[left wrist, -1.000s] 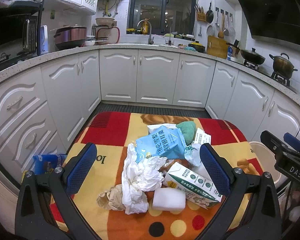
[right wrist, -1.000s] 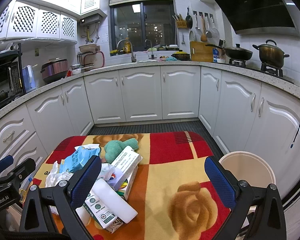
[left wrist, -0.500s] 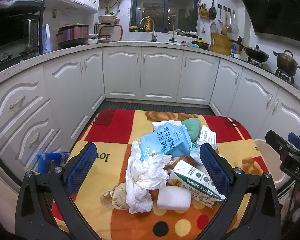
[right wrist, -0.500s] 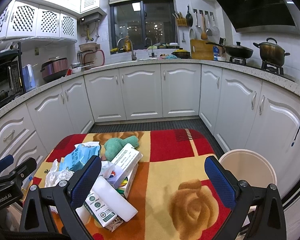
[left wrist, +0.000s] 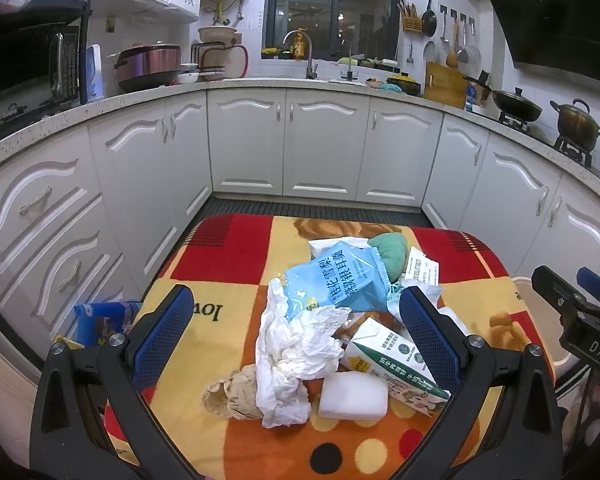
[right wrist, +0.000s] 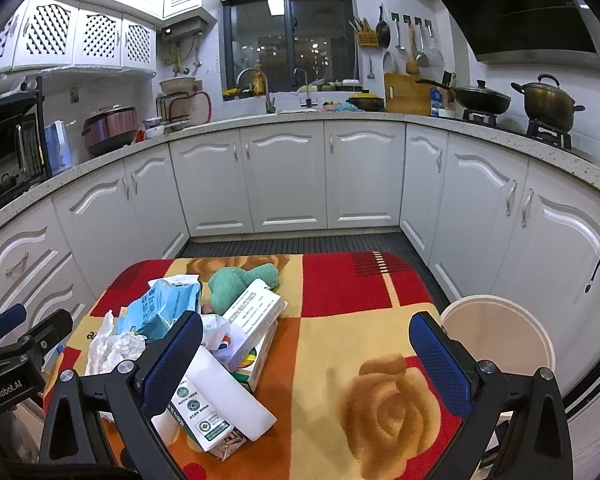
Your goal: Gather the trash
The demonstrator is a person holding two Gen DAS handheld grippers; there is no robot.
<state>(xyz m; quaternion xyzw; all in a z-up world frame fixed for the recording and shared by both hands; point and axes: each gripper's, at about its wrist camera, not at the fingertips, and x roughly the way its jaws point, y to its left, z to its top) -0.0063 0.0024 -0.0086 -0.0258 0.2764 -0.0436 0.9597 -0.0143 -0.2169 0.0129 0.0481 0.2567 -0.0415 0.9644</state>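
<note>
Left gripper (left wrist: 296,334): we see it creep forward and a bit right over the last second, so the trash pile sits closer and lower between its wide-open fingers.
White tissue (left wrist: 296,344): now more centred in that gap.
Milk carton (left wrist: 392,364): its right part slides behind the right finger (left wrist: 428,338).
Right gripper (right wrist: 306,364): barely shifts, just eases slightly forward.
White foam block (right wrist: 230,392): drifts a touch lower in the right view.
</note>
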